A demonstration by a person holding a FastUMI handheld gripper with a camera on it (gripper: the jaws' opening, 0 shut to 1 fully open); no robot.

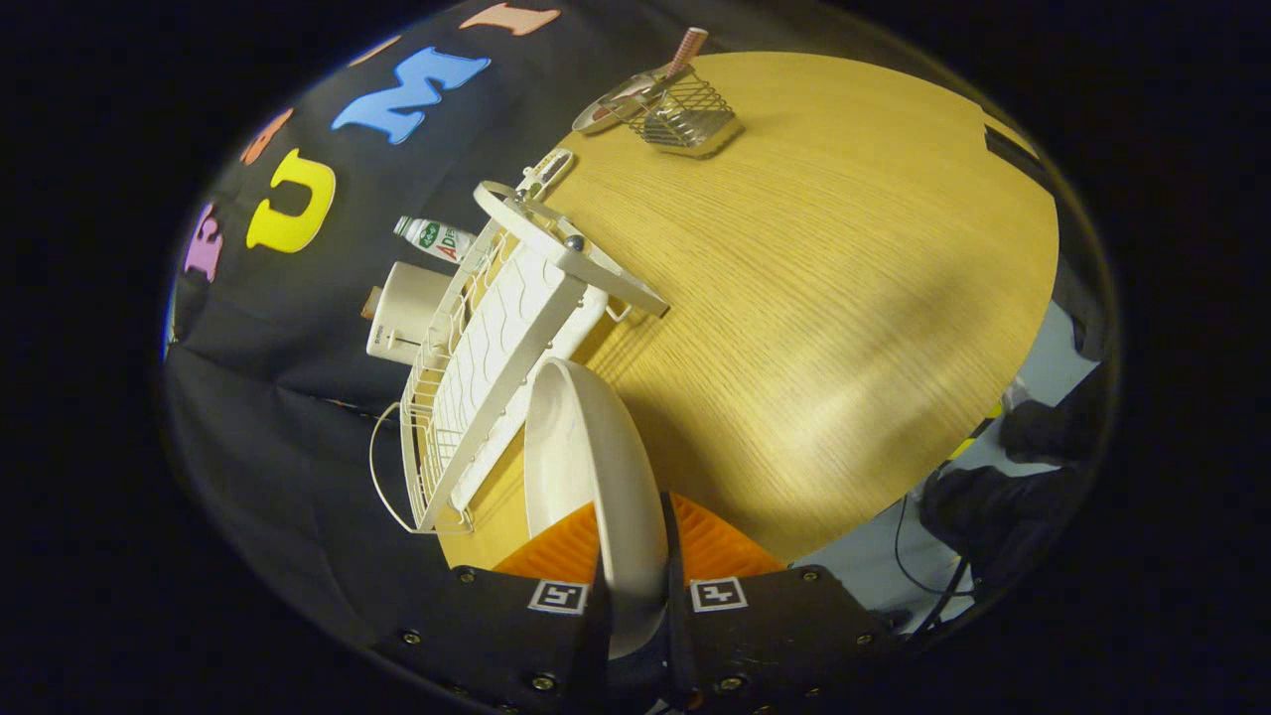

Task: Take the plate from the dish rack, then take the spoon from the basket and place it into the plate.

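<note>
The jaws are clamped on the rim of the white plate (596, 477), one finger pressing each face, so the gripper (635, 586) grasps it edge-on. The plate stands on its edge between the fingers and reaches forward from them, its hollow side turned toward the dish rack (496, 348). It looks clear of the rack – whether its far rim touches the near end of the wire frame cannot be told.

Just ahead, beside the plate, the white wire dish rack lies along the edge of the wooden table (844, 278), with a wavy white drain tray inside it and a flat white bar across the top. Behind the rack, against the dark cloth wall, stand a white cup (405, 310) and a small bottle (437, 238) lying tilted.

Farther on, well apart from the rack – near the far edge of the table – sits a small metal wire basket (690, 117). The spoon (621, 99) leans out of it, its bowl toward the rack side, with a striped handle (685, 50) sticking up.
</note>
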